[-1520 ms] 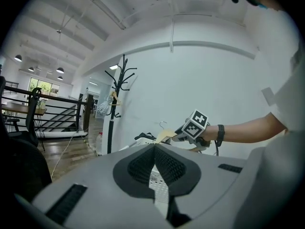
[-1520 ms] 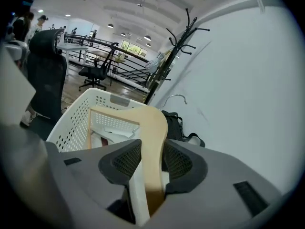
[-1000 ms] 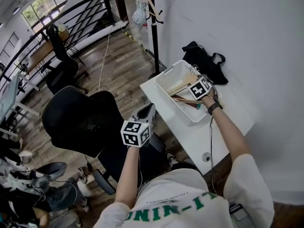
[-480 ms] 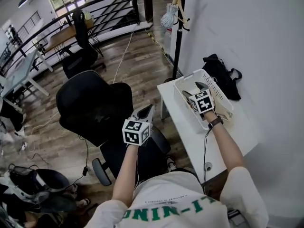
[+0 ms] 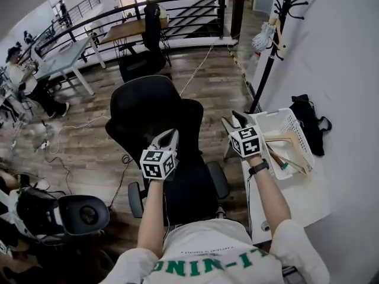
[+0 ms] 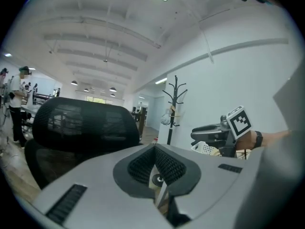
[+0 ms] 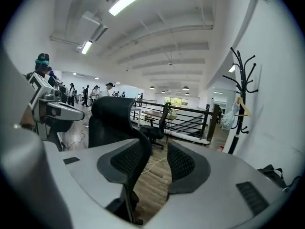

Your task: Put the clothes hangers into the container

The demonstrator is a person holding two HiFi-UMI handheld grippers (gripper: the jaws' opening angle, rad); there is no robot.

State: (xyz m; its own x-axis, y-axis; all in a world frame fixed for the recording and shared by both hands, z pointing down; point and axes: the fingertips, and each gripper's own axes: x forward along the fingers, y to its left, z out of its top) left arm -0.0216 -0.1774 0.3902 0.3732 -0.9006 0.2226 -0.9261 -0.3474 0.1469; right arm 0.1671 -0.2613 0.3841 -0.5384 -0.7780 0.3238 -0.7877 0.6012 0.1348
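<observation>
The wooden hangers (image 5: 283,139) are seen lying in the white basket (image 5: 298,122) at the far end of the white table (image 5: 302,201), which is set against the wall on a plank floor (image 5: 198,84). Above a black office chair (image 5: 151,114), the left gripper (image 5: 169,136) is held empty with its jaws pressed together. The right gripper (image 5: 234,120) is held with jaws apart that have just been closing on nothing.

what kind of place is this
Most likely an open-plan office: a black office chair, work desks farther back, and a coat stand by the white wall.
</observation>
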